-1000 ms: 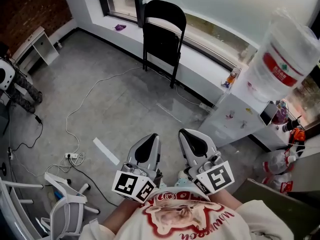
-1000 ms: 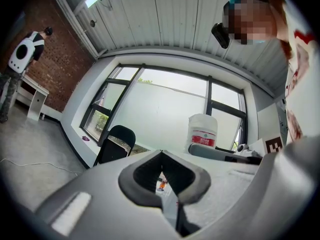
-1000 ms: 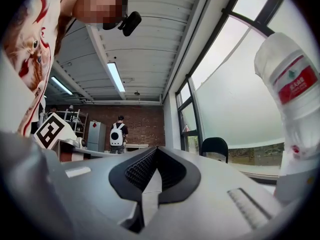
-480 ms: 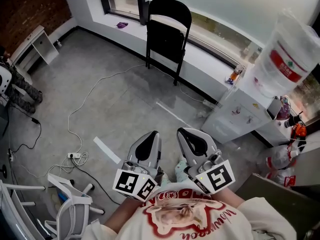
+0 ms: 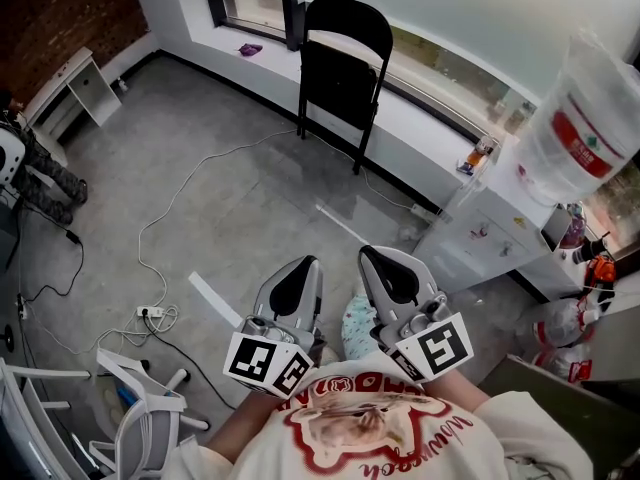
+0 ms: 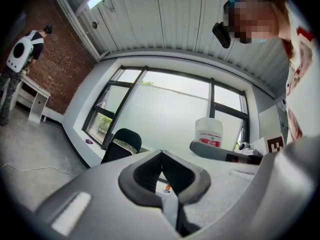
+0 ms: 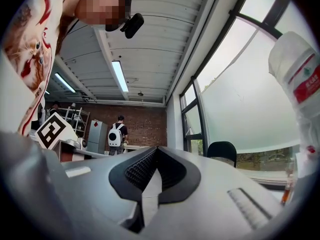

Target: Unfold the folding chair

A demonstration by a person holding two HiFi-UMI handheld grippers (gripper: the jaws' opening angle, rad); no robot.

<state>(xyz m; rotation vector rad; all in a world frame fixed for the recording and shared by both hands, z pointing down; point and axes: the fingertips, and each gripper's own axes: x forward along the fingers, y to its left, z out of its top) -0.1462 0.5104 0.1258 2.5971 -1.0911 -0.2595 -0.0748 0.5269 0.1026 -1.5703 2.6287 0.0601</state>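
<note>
Folding chair (image 5: 340,63), black and still folded flat, stands upright against the low window ledge (image 5: 425,118), well ahead of both hand-held grippers and roughly in line with the gap between them. Grey floor (image 5: 250,198) lies between the chair and the grippers, and neither gripper touches it. The left hand-held gripper (image 5: 300,273) points level toward the window with its jaws together and nothing between them; from its own view the chair shows just left of the jaw tips. The right hand-held gripper (image 5: 385,273), just beside the left one, also has its jaws closed on nothing, and in its view the chair sits to the right of the tips. Ahead and to the right of the right gripper stands a white water dispenser (image 5: 480,243) carrying a large bottle (image 5: 585,133). To the left of the left gripper a white cable (image 5: 165,223) trails across the floor to a power strip (image 5: 150,313), with a strip of white tape (image 5: 212,300) near it and a white chair (image 5: 135,408) nearer the person. Far off to the left, a person wearing a white backpack (image 7: 116,134) stands by the brick wall (image 5: 60,13).
</note>
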